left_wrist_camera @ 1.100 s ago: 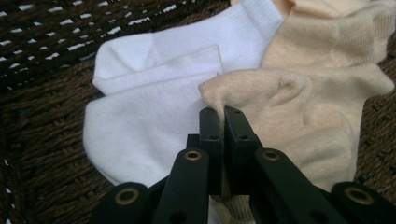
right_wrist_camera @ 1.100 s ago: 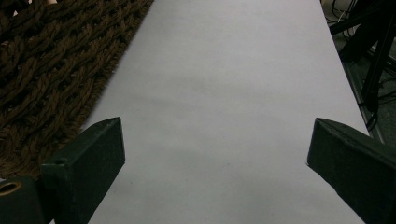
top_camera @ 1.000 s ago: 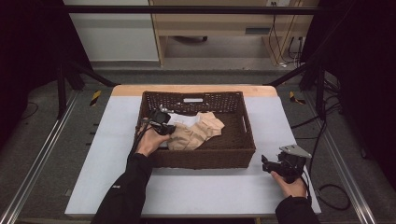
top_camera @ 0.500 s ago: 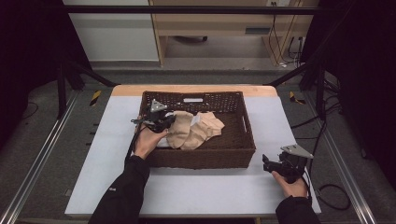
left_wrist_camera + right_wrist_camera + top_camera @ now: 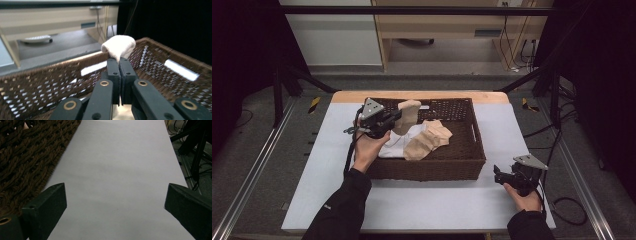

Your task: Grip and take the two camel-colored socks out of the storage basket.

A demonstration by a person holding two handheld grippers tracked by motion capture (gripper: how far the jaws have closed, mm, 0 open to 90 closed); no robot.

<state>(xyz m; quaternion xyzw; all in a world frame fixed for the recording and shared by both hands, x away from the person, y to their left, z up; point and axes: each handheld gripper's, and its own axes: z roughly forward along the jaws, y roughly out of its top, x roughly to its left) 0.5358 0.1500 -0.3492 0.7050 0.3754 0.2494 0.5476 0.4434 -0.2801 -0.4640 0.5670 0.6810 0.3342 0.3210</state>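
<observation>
A brown wicker basket (image 5: 462,165) stands in the middle of the table. Above its left side my left gripper (image 5: 398,116) is shut on a beige sock (image 5: 407,114), lifted clear of the pile and hanging from the jaws. In the left gripper view the jaws (image 5: 119,65) are pressed together on the sock's pale fold (image 5: 119,46). More beige socks (image 5: 432,137) and a white cloth (image 5: 396,145) lie inside the basket. My right gripper (image 5: 496,172) rests on the table at the basket's front right corner, jaws wide apart (image 5: 115,195) with nothing between them.
The basket's woven wall (image 5: 22,157) is just left of the right gripper. White tabletop (image 5: 432,205) stretches in front of the basket. A black frame post (image 5: 557,90) and cables (image 5: 569,205) stand to the right, a wooden shelf unit (image 5: 442,30) behind.
My left gripper has risen out of the basket with the beige sock held in it, pulling it off the pile. The right gripper has stayed in place.
</observation>
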